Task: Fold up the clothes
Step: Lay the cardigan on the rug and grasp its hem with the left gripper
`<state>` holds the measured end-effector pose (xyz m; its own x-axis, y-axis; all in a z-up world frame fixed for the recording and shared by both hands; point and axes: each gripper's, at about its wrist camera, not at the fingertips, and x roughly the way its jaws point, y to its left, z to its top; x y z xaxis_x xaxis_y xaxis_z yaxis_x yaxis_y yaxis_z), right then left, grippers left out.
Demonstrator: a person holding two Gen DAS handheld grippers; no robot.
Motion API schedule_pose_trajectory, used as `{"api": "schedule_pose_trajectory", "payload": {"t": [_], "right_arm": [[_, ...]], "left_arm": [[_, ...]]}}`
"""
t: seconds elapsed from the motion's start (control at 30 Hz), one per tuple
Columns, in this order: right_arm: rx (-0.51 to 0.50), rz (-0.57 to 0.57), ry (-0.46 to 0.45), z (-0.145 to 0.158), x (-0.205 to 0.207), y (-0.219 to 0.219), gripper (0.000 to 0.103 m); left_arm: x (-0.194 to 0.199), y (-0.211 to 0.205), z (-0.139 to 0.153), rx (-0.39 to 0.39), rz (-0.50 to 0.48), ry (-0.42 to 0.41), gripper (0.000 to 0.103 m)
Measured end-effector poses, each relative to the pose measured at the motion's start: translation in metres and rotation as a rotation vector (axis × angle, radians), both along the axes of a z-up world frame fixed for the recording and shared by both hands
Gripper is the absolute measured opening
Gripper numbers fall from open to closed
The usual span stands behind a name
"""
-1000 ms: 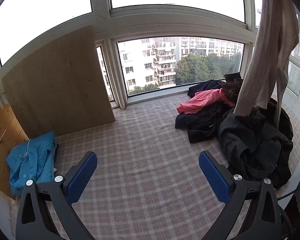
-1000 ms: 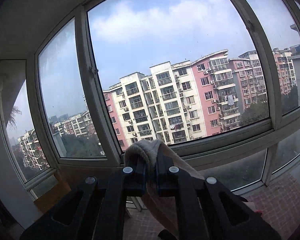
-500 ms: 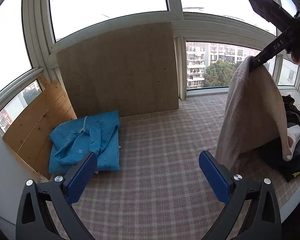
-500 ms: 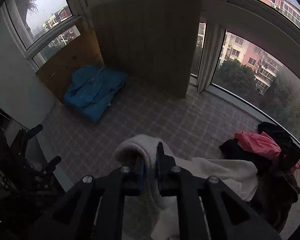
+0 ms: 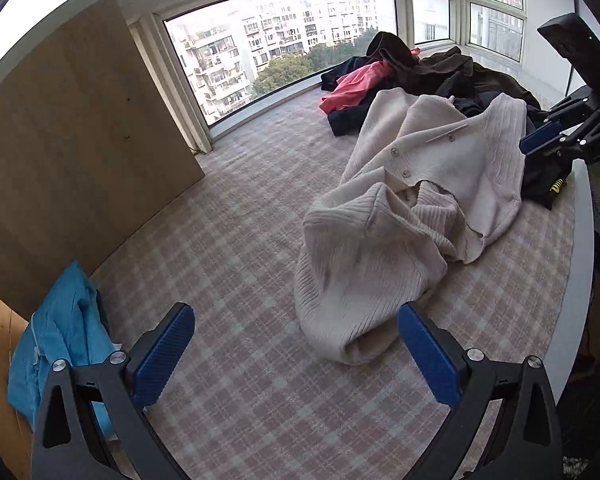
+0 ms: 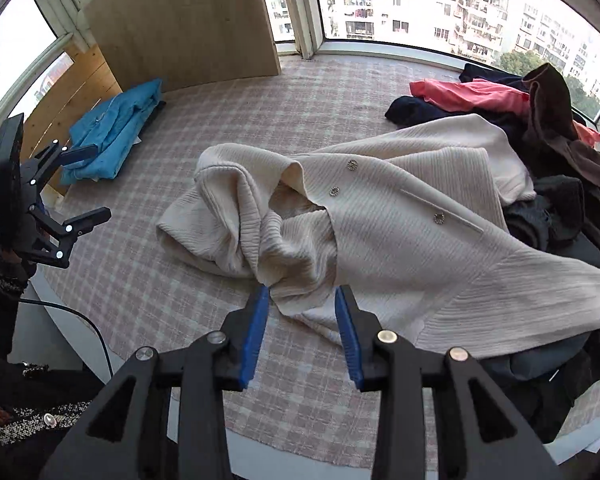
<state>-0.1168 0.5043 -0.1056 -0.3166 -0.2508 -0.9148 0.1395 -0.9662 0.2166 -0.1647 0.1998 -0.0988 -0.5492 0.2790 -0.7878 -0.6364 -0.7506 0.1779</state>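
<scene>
Now, cream cardigan (image 6: 400,224) crumpled — hem between right tool (image 6: 302,308), unclamped

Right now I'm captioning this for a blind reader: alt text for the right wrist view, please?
A cream ribbed cardigan lies crumpled on a pink plaid mat, with the open right claw at its near edge. A dark clothes pile sits right, a folded blue garment far left.

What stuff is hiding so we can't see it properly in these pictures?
- Dark clothes pile: both views, partly buried under the cream cardigan, and cut off at the right edge in the right wrist view.
- Cardigan's sleeves: both views, crumpled into its own folds, so their layout is unclear.
- Blue garment: left wrist view, partly behind the left gripper.
- Pink garment: right wrist view, its far end under a brown one.
</scene>
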Motion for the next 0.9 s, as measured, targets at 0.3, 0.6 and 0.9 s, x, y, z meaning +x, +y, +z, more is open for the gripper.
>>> {"api": "schedule_pose_trajectory", "payload": {"t": [0.3,0.6,0.9], "right_arm": [[-0.002,-0.153,-0.034,-0.047,0.045,0.064,0.034],[0.308,0.297,0.014,-0.085,0.025,-0.005,0.034],[0.286,0.365,-0.043,-0.099,-0.004,0.002,0.023]], "left_arm": [[-0.044,0.088,-0.037,-0.184,-0.254,0.029,0.098],[-0.066,0.078,-0.053,-0.125,-0.186,-0.136,0.006],[-0.080,0.043,-0.033,-0.071,-0.097,-0.109,0.006]]}}
